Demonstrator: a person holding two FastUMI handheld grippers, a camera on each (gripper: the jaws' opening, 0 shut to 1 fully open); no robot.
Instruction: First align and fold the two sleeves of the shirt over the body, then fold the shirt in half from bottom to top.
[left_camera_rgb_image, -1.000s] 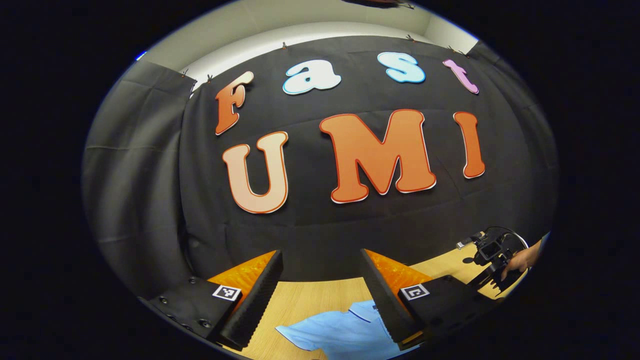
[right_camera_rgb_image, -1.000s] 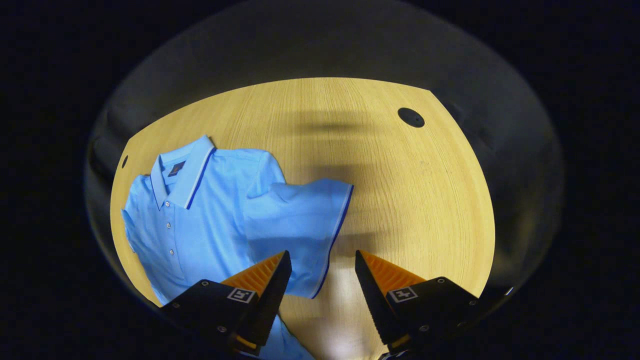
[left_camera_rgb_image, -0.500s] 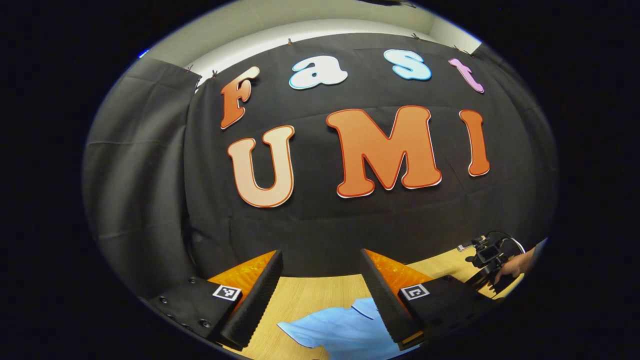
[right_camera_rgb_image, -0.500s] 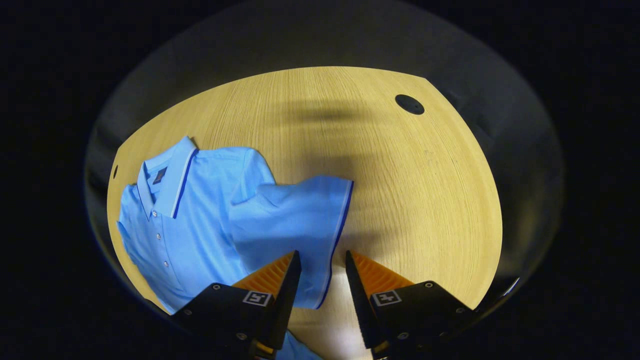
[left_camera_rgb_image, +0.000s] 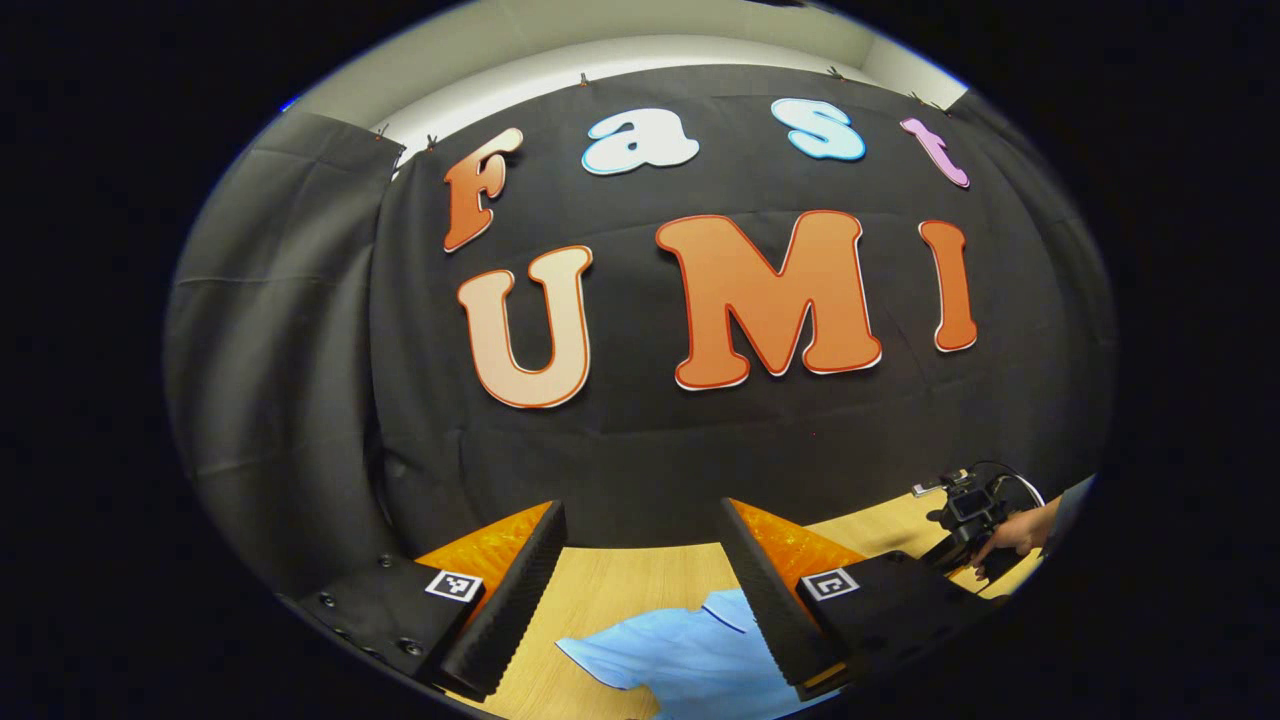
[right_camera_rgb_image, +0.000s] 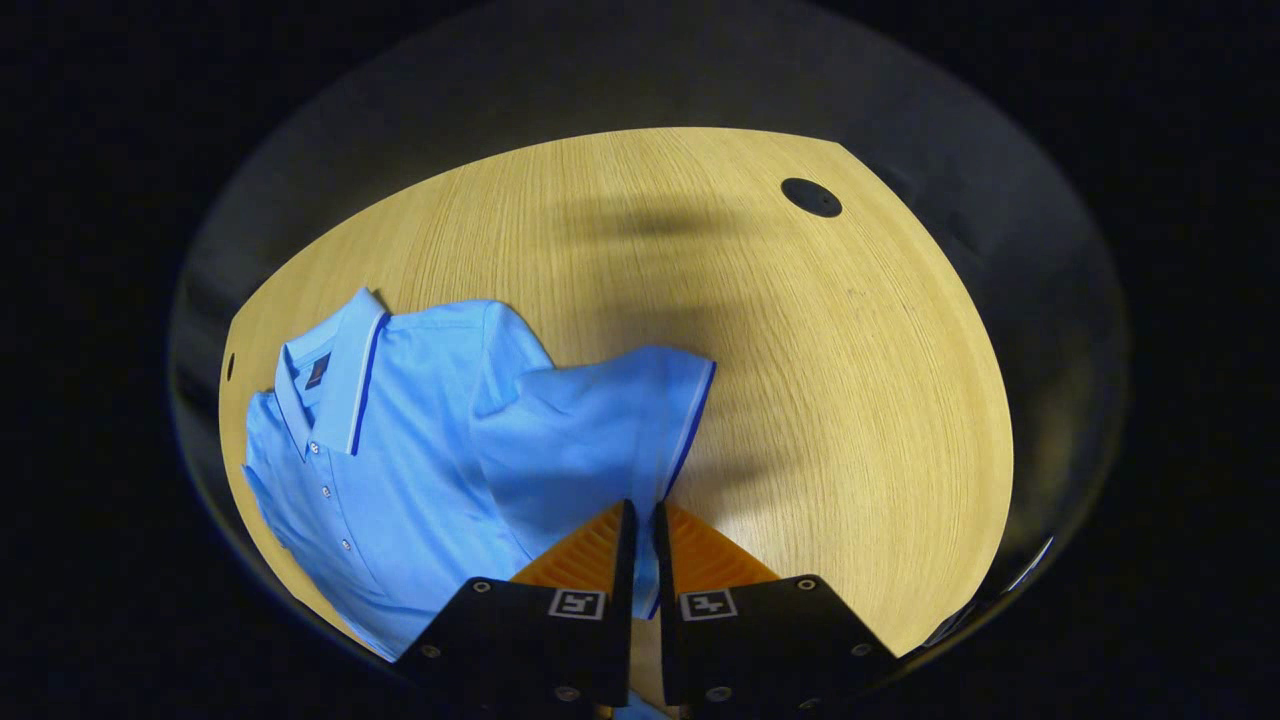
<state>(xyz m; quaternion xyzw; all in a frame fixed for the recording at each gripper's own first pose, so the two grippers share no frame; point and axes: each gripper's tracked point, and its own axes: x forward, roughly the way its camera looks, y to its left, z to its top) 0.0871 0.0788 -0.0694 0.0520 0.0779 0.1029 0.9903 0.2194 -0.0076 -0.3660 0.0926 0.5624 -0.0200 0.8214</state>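
A light blue polo shirt with dark-trimmed collar lies on the wooden table, collar toward the far left in the right gripper view. Its near sleeve is lifted slightly at the cuff. My right gripper is shut on that sleeve's cuff edge. In the left gripper view, my left gripper stands open above the table, pointing at the booth wall, with part of the shirt below and between its fingers. The right gripper and the hand holding it show far right there.
A round dark hole sits in the table near its far right corner, and a smaller one at the left edge. Bare wood stretches to the right of the shirt. Black cloth walls surround the table.
My right gripper's fingers have closed from wide apart onto the sleeve cuff, which now bunches and lifts slightly. The left gripper has hardly moved, only tilting a little.
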